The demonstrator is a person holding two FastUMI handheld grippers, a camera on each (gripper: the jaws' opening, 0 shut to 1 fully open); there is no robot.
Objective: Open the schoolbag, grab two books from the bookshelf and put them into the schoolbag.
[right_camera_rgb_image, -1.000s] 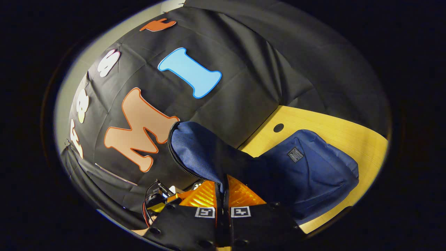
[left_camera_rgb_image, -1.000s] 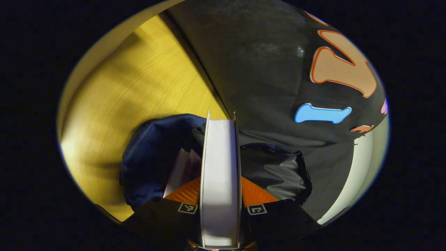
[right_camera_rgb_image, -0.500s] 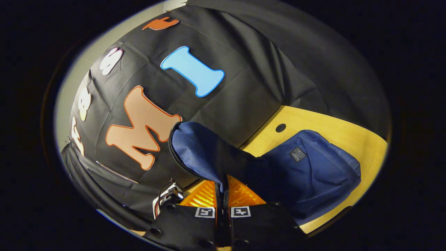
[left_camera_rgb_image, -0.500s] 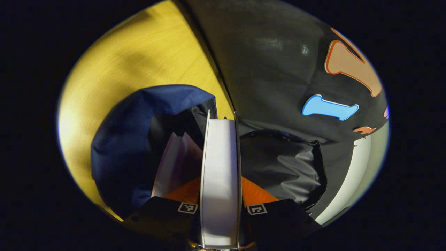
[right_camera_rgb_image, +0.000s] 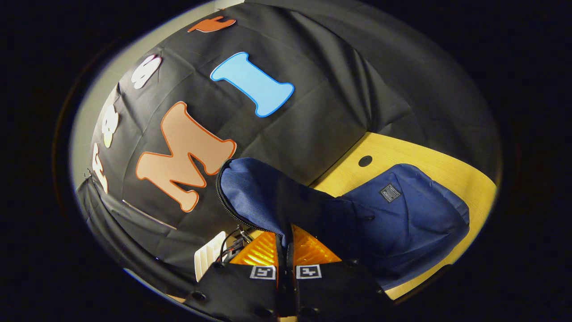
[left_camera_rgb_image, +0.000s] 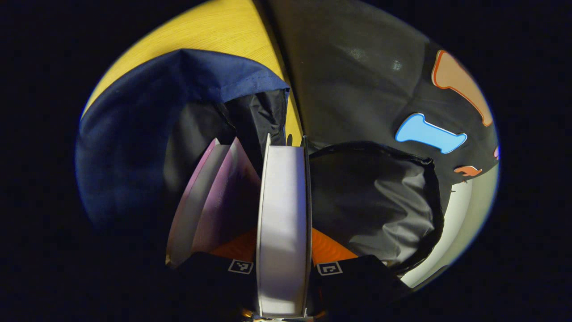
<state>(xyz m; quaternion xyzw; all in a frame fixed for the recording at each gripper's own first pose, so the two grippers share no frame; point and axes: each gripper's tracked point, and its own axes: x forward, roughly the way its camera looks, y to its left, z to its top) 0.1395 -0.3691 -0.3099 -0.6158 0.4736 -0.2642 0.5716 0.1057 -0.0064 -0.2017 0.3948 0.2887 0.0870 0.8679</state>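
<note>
- The left gripper (left_camera_rgb_image: 283,250) clamped a white-edged book (left_camera_rgb_image: 283,214) between both fingers, fore-edge toward the camera, above the open mouth of the navy schoolbag (left_camera_rgb_image: 147,116).
- A purple-covered book (left_camera_rgb_image: 214,201) stood tilted inside the schoolbag, just left of the held book, against the dark lining (left_camera_rgb_image: 375,201).
- The right gripper (right_camera_rgb_image: 285,250) pinched the schoolbag's flap (right_camera_rgb_image: 268,197) between nearly closed fingers, holding it raised; a zipper (right_camera_rgb_image: 223,197) ran along the flap's left edge.
- In the right gripper view, the schoolbag's body (right_camera_rgb_image: 411,219) lay on the yellow wooden tabletop (right_camera_rgb_image: 447,165), a small patch (right_camera_rgb_image: 389,193) on its front.
- A round hole (right_camera_rgb_image: 365,161) marked the tabletop near the booth's black cloth wall (right_camera_rgb_image: 357,89).
</note>
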